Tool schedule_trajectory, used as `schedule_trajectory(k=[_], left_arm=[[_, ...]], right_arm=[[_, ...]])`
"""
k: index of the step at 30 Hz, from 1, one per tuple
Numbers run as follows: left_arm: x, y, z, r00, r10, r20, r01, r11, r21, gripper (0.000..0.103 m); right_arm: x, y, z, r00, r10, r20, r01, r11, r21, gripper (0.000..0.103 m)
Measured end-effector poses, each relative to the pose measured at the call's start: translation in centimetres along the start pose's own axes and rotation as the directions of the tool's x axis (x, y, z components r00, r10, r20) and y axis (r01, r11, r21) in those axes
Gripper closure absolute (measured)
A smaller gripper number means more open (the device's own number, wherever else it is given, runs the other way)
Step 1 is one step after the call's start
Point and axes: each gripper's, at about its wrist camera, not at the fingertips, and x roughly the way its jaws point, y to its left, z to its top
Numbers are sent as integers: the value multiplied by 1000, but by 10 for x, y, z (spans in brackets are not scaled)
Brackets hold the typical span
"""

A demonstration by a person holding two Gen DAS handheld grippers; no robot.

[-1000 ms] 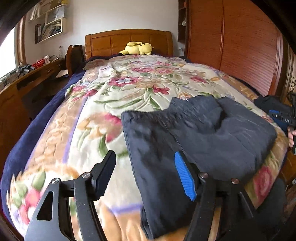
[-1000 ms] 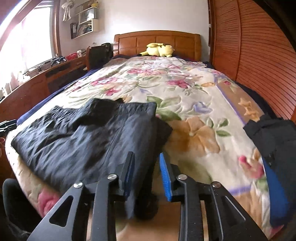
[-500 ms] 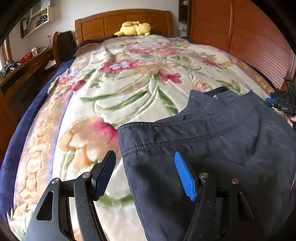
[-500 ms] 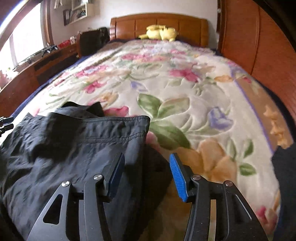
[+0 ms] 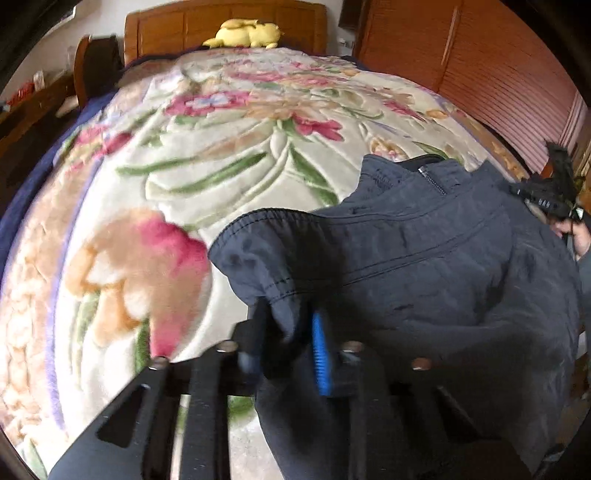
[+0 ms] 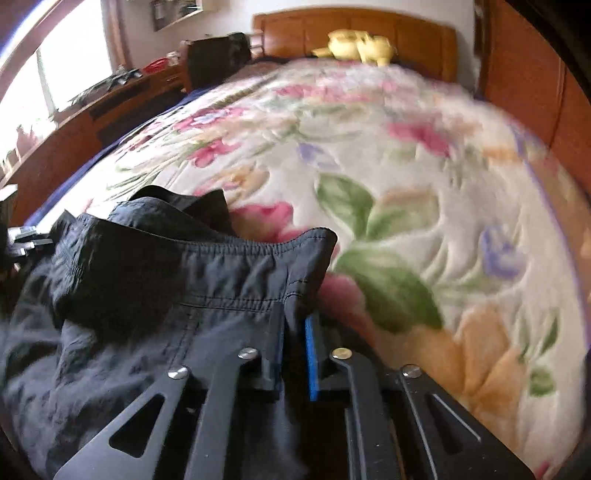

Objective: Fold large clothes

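Left wrist view: left gripper (image 5: pixel 291 332) is closing on the dark jacket's (image 5: pixel 424 266) left hem corner; cloth is bunching between its jaws.

Right wrist view: right gripper (image 6: pixel 293 347) is pinching the right corner, jaws nearly together. The hem is running crosswise on the floral blanket (image 6: pixel 406 177).

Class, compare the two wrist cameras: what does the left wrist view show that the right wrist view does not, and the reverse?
Left wrist only: the left claw closing on the dark garment's left corner, its zipper, and the other hand.

Right wrist only: the right claw shut on the garment's right corner, and a bright window.

Both: the floral blanket, yellow plush toy and wooden headboard.
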Motion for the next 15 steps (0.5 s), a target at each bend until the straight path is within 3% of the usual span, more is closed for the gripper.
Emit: schedule_trajectory(k=[6,15], left_arm=[[-31,-2,26,983,88,161,-84,996,-28,90],[1,2,68,975,171,144,-173,985,-2,90]], right_arm=[[-38,-1,13,973,-124,195,123,992,18,98],[22,-5,37,967,-245,70,245,969,2,98]])
